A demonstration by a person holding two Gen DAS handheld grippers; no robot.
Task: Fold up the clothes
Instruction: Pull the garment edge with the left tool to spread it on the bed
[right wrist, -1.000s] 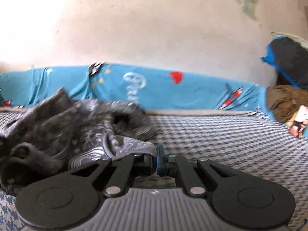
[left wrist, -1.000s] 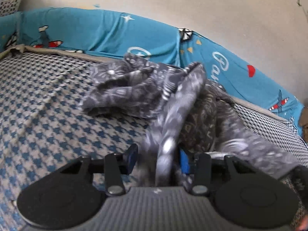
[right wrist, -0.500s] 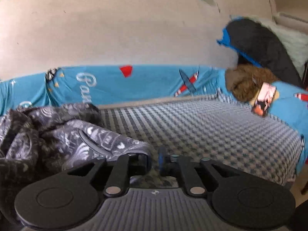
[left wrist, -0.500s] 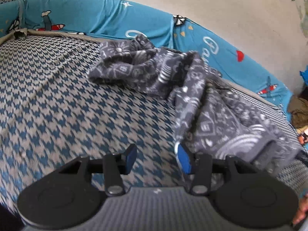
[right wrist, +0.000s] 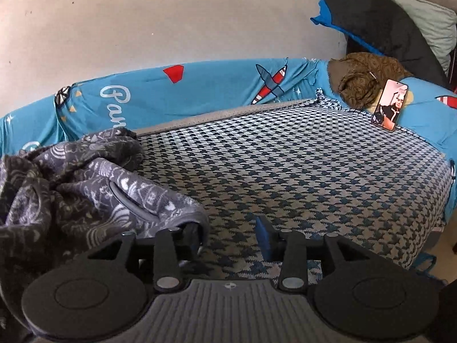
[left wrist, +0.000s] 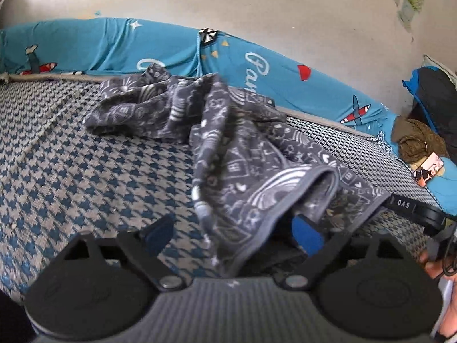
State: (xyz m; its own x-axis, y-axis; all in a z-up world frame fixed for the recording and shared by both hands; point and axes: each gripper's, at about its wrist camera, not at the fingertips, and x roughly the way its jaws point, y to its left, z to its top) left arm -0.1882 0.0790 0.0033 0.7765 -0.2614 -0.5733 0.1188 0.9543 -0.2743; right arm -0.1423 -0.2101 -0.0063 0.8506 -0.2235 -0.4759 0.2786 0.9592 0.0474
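Both grippers' jaws are opening, releasing grey garment (left wrist: 228, 143).

Looks like someone's bedroom at home: a bed (right wrist: 300, 154) with houndstooth cover, blue cartoon-plane sheet (right wrist: 200, 85) along the far wall (right wrist: 171, 20), pillows (right wrist: 422, 14) far right.

A second ago the left hand-held gripper (left wrist: 232, 235) pinched the grey patterned cloth (left wrist: 228, 143). Now its jaws are opening wide, and the cloth hangs loose between them. The right hand-held gripper (right wrist: 230, 238) was shut tight; its jaws are opening too, with the cloth's edge draped over the left finger.
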